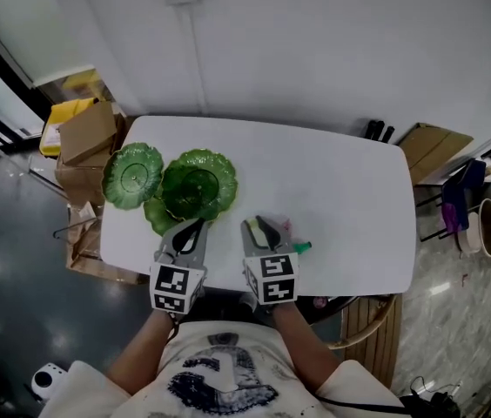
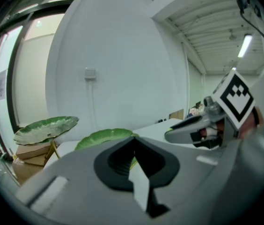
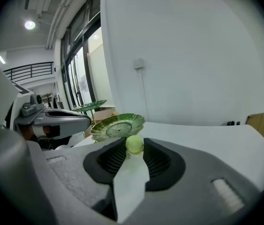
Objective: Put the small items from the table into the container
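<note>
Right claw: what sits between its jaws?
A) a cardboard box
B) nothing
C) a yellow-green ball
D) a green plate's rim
C: the right gripper view shows the yellow-green ball pinched between the pads of the right claw, with the green plates standing farther back on the table.

We're over the white table (image 1: 350, 190) now, rounded corners, most of its top bare. Out at nine o'clock from its middle we've got a big green scalloped dish (image 1: 198, 184). Just beyond it, at the table's left edge, a second green dish (image 1: 132, 174) hangs partly past the rim. Toward seven o'clock a smaller green dish (image 1: 160, 218) peeks out from under them. Down at five o'clock, near the front edge, a small green item (image 1: 303, 247) lies alone, too small for us to name.
</note>
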The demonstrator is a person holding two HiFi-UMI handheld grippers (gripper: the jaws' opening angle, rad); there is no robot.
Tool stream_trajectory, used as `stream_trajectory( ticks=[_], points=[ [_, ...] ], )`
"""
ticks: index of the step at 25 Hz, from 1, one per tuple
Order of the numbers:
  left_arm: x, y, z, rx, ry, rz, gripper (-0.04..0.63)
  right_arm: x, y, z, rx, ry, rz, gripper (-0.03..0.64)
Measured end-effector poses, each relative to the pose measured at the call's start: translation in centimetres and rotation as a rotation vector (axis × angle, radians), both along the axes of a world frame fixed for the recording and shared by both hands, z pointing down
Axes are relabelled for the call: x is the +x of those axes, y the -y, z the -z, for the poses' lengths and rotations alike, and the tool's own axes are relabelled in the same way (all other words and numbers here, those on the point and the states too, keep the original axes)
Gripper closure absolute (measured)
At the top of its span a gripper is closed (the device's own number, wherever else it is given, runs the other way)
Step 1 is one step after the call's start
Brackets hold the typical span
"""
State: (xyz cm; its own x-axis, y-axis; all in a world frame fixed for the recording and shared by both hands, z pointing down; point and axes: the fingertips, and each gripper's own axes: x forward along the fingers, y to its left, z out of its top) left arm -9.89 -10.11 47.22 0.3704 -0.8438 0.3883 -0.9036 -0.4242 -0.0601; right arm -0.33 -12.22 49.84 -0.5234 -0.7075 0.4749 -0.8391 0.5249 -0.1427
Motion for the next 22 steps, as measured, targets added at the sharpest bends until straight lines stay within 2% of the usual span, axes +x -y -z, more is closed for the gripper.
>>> stream_trajectory(
  ticks=[6,12,22],
  points=[
    [-4.2,0.5,-0.1,-0.003,-0.022,0.025,0.606,-5.2,0.1,0.8,0.003,-0.016,0.064,0.505],
    [-6.3,1.1,0.0,-0.008,-0.04,-0.015,0.606,-9.1,0.1,0.7,-0.02,-0.041,0.092,0.505],
    [-7.4,1.3,-1.0,-0.028,-0.07,-0.119,0.606,-11.5,0.1,-0.3,-0.048,-0.08,0.03,0.505]
  ],
)
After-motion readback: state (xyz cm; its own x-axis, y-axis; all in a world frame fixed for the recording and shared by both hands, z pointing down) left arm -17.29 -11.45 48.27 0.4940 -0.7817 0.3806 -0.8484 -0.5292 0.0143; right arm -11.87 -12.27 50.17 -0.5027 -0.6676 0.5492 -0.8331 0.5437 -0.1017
